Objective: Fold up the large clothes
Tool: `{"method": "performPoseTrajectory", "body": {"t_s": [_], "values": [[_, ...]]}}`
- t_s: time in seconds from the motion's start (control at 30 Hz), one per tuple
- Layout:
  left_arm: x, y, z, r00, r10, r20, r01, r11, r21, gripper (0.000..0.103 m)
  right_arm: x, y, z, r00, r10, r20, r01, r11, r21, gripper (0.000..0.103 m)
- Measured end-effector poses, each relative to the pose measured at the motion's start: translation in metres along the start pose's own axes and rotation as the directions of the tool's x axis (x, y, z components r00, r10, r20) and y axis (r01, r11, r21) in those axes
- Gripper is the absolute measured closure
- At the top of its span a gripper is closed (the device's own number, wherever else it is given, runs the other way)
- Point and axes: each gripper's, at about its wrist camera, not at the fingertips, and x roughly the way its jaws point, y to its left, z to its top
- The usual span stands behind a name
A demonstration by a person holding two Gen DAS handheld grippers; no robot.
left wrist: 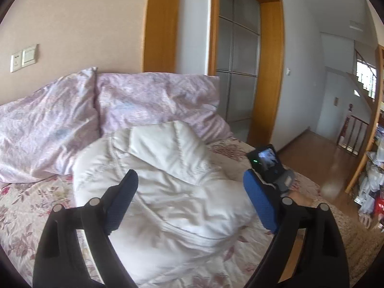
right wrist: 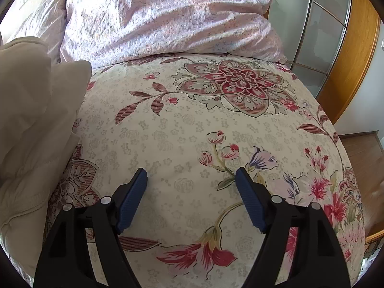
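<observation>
A cream-white garment (left wrist: 168, 184) lies bunched in a heap on the floral bedspread (left wrist: 21, 206), in front of the pillows. My left gripper (left wrist: 189, 180) is open and empty, held just above the heap with a finger on either side. The right gripper's body (left wrist: 268, 163) shows at the heap's right edge. In the right wrist view the garment (right wrist: 31, 129) fills the left edge. My right gripper (right wrist: 190, 171) is open and empty over the bare bedspread (right wrist: 192, 120), to the right of the garment.
Two pink pillows (left wrist: 115, 103) lean against the wall at the head of the bed. The bed's right edge (right wrist: 345, 158) drops to a wooden floor (left wrist: 319, 153). A wooden door frame (left wrist: 271, 72) and cluttered shelves (left wrist: 372, 172) stand beyond.
</observation>
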Motion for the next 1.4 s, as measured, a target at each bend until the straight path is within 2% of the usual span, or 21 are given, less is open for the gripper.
{"method": "performPoseTrajectory", "body": {"t_s": [0.1,0.17,0.3,0.43,0.57,0.9,1.2,1.4], "values": [[0.012,0.031,0.007,0.994,0.106,-0.029,-0.107,0.994,-0.037,0.014,-0.001,0.0,-0.001,1.0,-0.003,0.0,0.003,1.0,0.0,0.025],[0.025,0.046,0.008,0.981,0.186,-0.045,-0.188,0.981,-0.039,0.014,0.0,0.0,0.0,1.0,-0.003,0.0,0.003,1.0,0.0,0.024],[0.045,0.069,0.003,0.965,0.241,-0.104,-0.248,0.967,-0.061,0.014,0.0,0.0,0.0,1.0,0.0,-0.001,0.0,1.0,0.003,0.024],[0.063,0.076,-0.005,0.958,0.254,-0.13,-0.262,0.964,-0.046,0.014,0.0,-0.001,0.0,1.0,0.004,-0.004,-0.004,1.0,0.01,0.023],[0.09,0.071,-0.016,0.956,0.228,-0.182,-0.238,0.971,-0.033,0.014,0.001,-0.002,-0.001,1.0,0.006,-0.006,-0.006,1.0,0.017,0.021],[0.126,0.047,-0.028,0.948,0.258,-0.187,-0.251,0.966,0.059,0.014,0.001,-0.002,-0.001,1.0,0.008,-0.009,-0.007,1.0,0.023,0.02],[0.154,0.043,-0.043,0.945,0.258,-0.2,-0.249,0.966,0.066,0.012,0.003,-0.003,-0.001,1.0,0.007,-0.013,-0.006,1.0,0.031,0.017],[0.17,0.041,-0.055,0.943,0.279,-0.179,-0.27,0.96,0.071,0.01,0.003,-0.003,-0.002,1.0,0.011,-0.015,-0.011,0.999,0.032,0.015]]}}
